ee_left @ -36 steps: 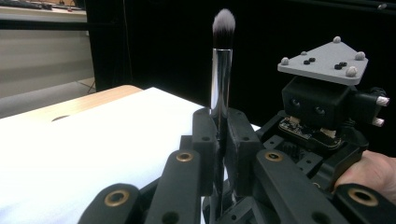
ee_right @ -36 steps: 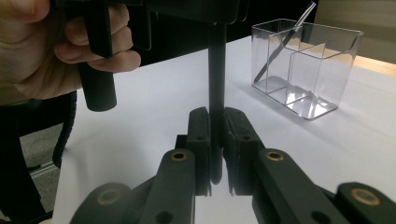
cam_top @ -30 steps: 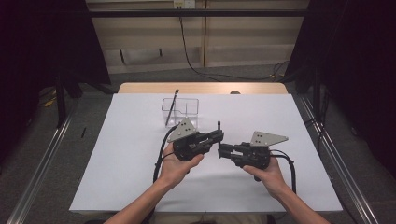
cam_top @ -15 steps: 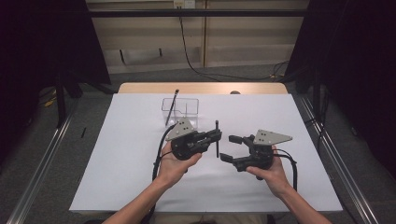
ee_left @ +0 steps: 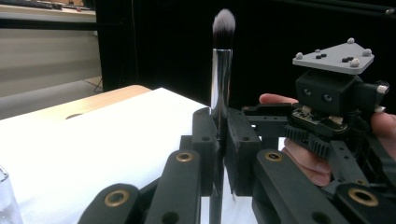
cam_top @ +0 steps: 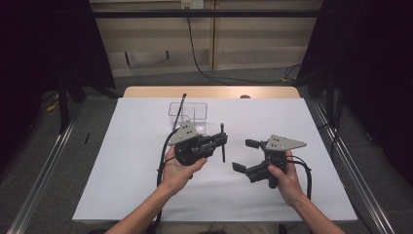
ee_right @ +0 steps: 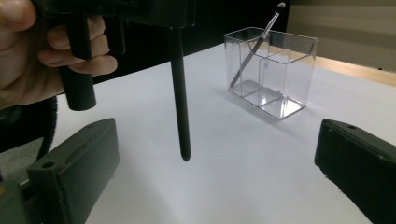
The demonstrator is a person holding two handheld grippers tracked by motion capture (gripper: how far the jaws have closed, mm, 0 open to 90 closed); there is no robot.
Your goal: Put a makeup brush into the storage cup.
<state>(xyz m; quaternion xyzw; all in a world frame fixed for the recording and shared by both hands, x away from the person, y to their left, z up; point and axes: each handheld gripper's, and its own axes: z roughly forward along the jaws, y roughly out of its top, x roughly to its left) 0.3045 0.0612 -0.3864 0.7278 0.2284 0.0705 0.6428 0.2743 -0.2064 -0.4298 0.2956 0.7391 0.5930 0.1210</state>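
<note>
We see the left gripper (cam_top: 220,140) clamped on a brush (ee_left: 221,70) (bristles up). Beside it, the right gripper (cam_top: 246,155) has just been opening, jaws wide with nothing between them.

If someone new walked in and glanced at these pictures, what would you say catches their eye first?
Most likely the makeup brush standing upright, bristles on top, clamped in the left tool above the middle of the white table. Next, the right tool just beside it, its jaws having just opened wide with nothing between them. Behind them, near the table's far edge, a clear divided holder has another brush leaning in it.
</note>
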